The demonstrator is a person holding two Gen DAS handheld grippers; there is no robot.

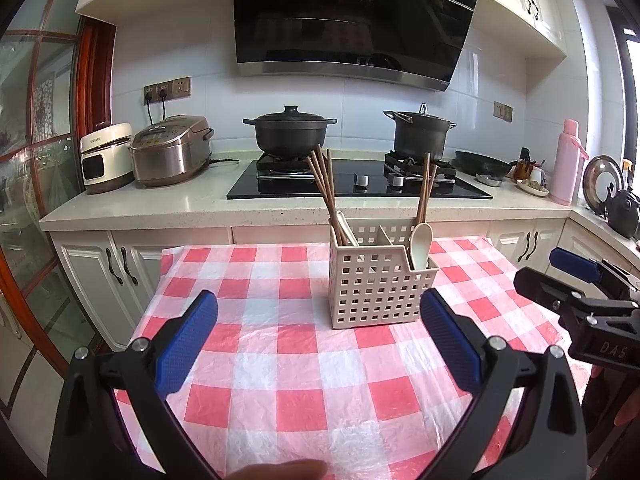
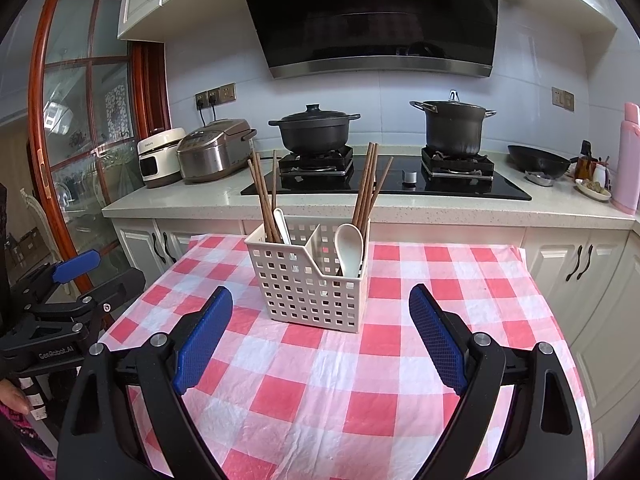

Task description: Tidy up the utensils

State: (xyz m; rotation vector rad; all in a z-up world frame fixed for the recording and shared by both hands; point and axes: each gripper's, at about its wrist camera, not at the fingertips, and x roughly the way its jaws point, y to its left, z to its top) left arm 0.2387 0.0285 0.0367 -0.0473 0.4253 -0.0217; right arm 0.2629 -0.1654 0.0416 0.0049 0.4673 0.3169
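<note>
A beige perforated utensil basket with two compartments stands on the red-and-white checked table. The left compartment holds brown chopsticks and a white spoon. The right compartment holds more chopsticks and a white spoon, bowl up. My left gripper is open and empty, a little in front of the basket. My right gripper is open and empty, just in front of the basket; it also shows in the left wrist view.
The checked tablecloth covers the table. Behind it runs a kitchen counter with a rice cooker, a hob with two black pots, a wok and a pink flask.
</note>
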